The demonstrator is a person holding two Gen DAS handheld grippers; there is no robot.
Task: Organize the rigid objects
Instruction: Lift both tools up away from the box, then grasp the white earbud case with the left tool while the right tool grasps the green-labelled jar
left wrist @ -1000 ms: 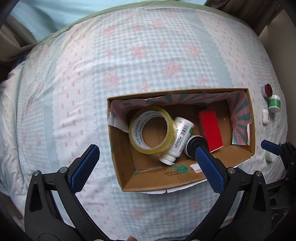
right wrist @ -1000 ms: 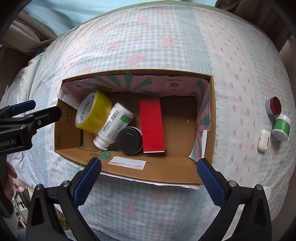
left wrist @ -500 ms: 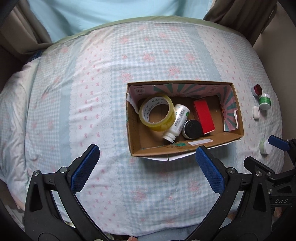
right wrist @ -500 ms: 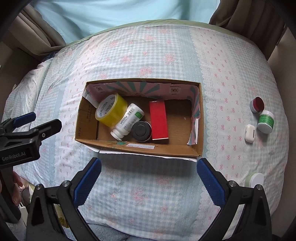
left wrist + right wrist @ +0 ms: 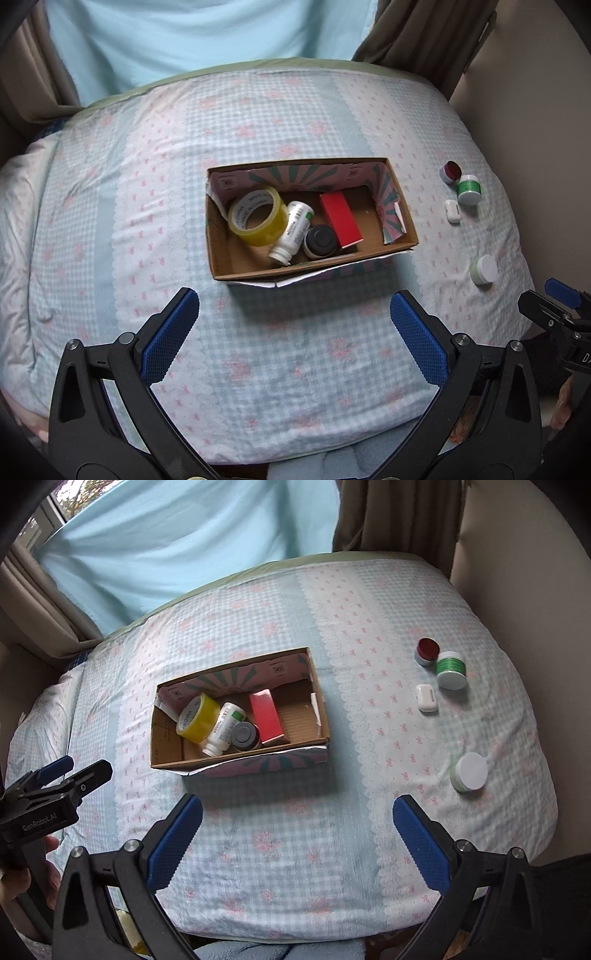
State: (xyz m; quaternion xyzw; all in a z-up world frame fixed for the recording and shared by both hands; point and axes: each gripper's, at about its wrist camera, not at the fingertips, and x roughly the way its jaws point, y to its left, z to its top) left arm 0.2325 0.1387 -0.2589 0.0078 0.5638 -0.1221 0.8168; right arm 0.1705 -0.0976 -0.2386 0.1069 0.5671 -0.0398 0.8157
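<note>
Blue-padded and spread wide, the left gripper (image 5: 293, 332) sits at the bottom of its own view over the checked bedspread (image 5: 110, 229), holding nothing. The right gripper (image 5: 297, 827) is likewise spread and empty at the bottom of its view.

Above the left gripper, at the centre of that frame, lies the open cardboard box (image 5: 251, 273). Inside it, from left to right, are a yellow tape roll (image 5: 258, 221) leaning on edge, a white bottle (image 5: 293, 234) on its side, a black-lidded jar (image 5: 320, 242) and a red box (image 5: 340, 219), all close together.

Right of the box, on the bedspread, a white-lidded pale green jar (image 5: 470, 771) lies nearest the right gripper. Further up the frame sit a small white case (image 5: 426, 698), a green-banded jar (image 5: 450, 670) and a red-topped jar (image 5: 427, 651), clustered near one another.
</note>
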